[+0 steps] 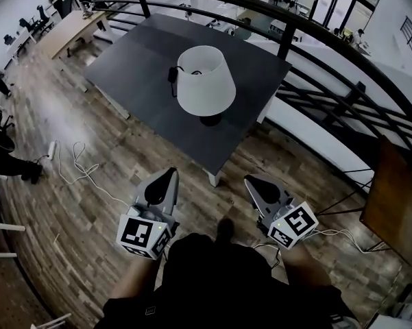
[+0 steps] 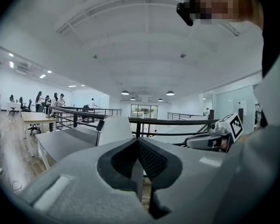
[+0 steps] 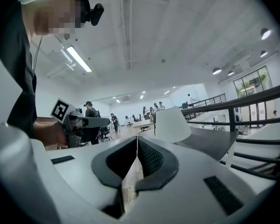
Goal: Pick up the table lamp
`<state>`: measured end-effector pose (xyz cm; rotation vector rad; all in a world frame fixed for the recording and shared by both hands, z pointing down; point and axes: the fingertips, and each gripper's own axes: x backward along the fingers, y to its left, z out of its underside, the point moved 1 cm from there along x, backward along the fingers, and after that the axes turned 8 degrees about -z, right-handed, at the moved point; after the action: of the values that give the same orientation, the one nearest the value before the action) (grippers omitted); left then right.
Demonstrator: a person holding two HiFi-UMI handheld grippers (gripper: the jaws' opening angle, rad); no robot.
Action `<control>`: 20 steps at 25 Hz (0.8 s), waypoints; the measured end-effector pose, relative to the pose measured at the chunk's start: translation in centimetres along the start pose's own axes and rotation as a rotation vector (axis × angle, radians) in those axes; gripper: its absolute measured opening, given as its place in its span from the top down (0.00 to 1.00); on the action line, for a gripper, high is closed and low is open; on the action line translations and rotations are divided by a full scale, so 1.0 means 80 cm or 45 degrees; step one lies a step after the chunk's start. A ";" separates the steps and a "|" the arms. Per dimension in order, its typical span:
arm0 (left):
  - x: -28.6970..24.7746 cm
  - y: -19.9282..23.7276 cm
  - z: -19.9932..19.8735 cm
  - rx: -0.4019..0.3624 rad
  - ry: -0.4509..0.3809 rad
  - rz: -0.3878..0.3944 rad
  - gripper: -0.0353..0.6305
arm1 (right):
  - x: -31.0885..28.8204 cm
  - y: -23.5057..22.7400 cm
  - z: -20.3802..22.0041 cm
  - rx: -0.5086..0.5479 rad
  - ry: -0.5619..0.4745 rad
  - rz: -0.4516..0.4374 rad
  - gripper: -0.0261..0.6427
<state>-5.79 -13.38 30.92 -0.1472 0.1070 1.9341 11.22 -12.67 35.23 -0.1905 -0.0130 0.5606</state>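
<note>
On table [image 1: 134, 57], toward its near edge: table lamp [image 1: 206, 81], upright, white shade over dark base. Left gripper [image 1: 170, 175] and right gripper [image 1: 251, 181] well short of it, above wood floor [image 1: 68, 204]; fingers [image 2: 154, 161] of both together, nothing held. Judgement: shade light, thin, dents easily. Grip stem or base instead; stem hidden beneath shade.

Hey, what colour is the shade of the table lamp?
The shade is plain white, seen best in the head view.
</note>
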 end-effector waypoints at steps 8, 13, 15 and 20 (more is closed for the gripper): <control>-0.075 0.038 -0.003 -0.001 -0.007 0.019 0.94 | -0.076 -0.048 0.002 0.003 0.016 0.005 0.94; -0.114 0.077 0.003 0.014 -0.009 0.036 0.94 | -0.135 -0.072 0.012 0.020 0.032 0.028 0.94; -0.122 0.092 0.011 0.025 -0.001 0.045 0.94 | -0.154 -0.075 0.017 0.031 0.042 0.030 0.94; -0.148 0.127 0.034 0.008 0.002 0.020 0.94 | -0.187 -0.091 0.040 0.067 0.074 0.028 0.94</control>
<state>-11.20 -27.56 35.48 -0.1443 0.1154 1.9496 2.18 -26.04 40.31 -0.1557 0.0606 0.5767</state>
